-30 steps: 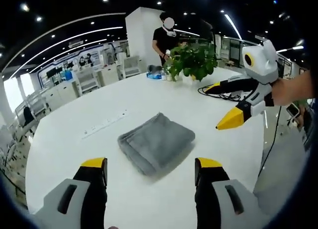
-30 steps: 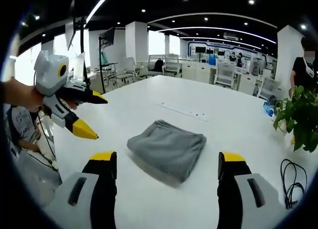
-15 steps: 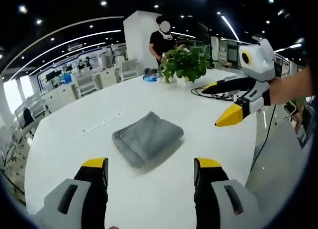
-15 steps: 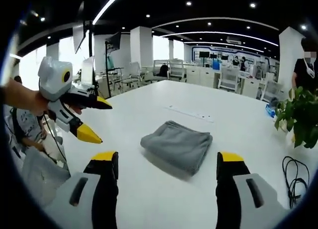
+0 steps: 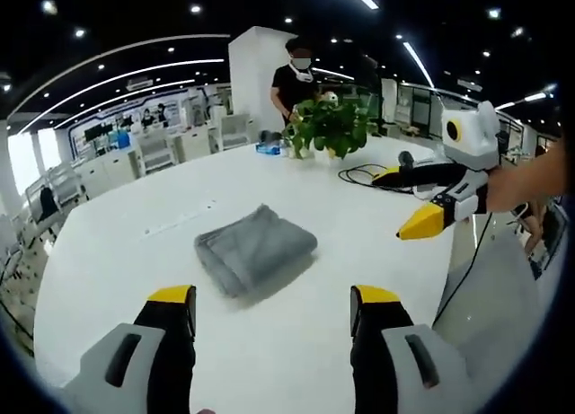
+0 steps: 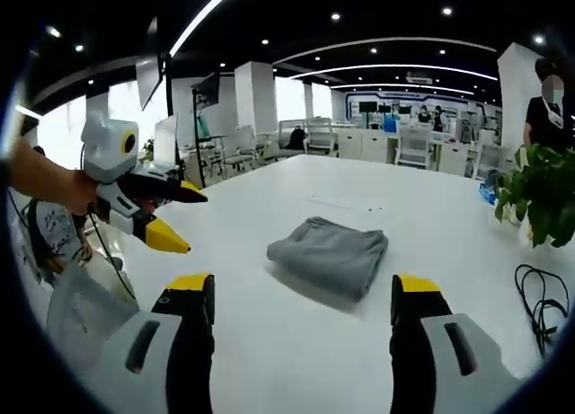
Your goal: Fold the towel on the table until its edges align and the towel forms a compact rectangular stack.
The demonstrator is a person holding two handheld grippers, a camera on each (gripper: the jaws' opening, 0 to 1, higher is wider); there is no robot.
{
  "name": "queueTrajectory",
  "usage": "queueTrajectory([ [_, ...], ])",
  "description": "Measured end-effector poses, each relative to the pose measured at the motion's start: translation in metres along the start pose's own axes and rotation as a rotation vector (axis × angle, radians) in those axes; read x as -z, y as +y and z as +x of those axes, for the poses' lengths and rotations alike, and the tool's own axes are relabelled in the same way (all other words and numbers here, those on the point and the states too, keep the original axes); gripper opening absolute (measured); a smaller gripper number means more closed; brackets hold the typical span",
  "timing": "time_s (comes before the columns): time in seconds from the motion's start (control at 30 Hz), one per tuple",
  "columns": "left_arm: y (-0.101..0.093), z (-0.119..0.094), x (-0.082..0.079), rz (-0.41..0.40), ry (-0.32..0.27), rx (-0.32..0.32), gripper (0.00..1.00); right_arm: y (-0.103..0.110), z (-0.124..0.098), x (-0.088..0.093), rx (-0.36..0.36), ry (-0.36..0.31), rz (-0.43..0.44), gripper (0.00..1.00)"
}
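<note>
In the left gripper view, the white table (image 5: 108, 252) ran across the whole scene with the grey towel (image 5: 255, 250) lying near its middle, folded into a compact, roughly rectangular stack. The left gripper (image 5: 270, 311) hung over the near side of the table with its yellow-tipped jaws wide apart, holding nothing and well short of the towel. Further back sat a potted plant (image 5: 330, 125) with a person (image 5: 296, 77) standing behind it, and a black cable (image 5: 364, 173) lay just right of the plant. The right gripper (image 5: 412, 198) came in from the right, jaws spread and empty.

In the right gripper view, the left gripper (image 6: 177, 218) showed on the left, then the towel (image 6: 330, 254) mid-table, then the right gripper (image 6: 301, 307) gaping open with nothing in it, and the plant (image 6: 542, 191) off right.
</note>
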State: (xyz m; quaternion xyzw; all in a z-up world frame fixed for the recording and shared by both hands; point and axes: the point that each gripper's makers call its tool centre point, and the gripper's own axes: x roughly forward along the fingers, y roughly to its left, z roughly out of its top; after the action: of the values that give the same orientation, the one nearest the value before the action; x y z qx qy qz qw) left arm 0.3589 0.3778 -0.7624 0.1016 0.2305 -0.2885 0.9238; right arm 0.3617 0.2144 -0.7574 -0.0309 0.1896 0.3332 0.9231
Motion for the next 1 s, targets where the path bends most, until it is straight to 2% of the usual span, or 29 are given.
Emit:
queueTrajectory([
  [0.17, -0.005, -0.006, 0.025, -0.016, 0.015, -0.018, 0.72, 0.006, -0.012, 0.013, -0.002, 0.015, -0.036, 0.81],
  [0.3, -0.011, -0.013, 0.037, -0.041, 0.011, -0.036, 0.72, 0.009, -0.019, 0.027, -0.008, 0.04, -0.065, 0.81],
  [0.47, -0.009, -0.022, 0.044, -0.013, 0.007, -0.068, 0.74, 0.012, -0.029, 0.034, -0.013, 0.035, -0.088, 0.82],
  [0.7, -0.006, -0.034, 0.057, -0.059, -0.004, -0.119, 0.78, 0.012, -0.042, 0.038, -0.001, -0.012, -0.088, 0.83],
  [0.77, -0.006, -0.036, 0.061, -0.047, -0.001, -0.135, 0.8, 0.014, -0.044, 0.042, -0.002, -0.012, -0.097, 0.85],
  [0.87, -0.004, -0.039, 0.06, -0.021, -0.035, -0.164, 0.87, 0.015, -0.046, 0.051, 0.006, 0.002, -0.111, 0.89],
  [1.0, -0.005, -0.04, 0.069, -0.066, -0.026, -0.165, 0.89, 0.015, -0.047, 0.061, 0.01, 0.046, -0.119, 0.9],
])
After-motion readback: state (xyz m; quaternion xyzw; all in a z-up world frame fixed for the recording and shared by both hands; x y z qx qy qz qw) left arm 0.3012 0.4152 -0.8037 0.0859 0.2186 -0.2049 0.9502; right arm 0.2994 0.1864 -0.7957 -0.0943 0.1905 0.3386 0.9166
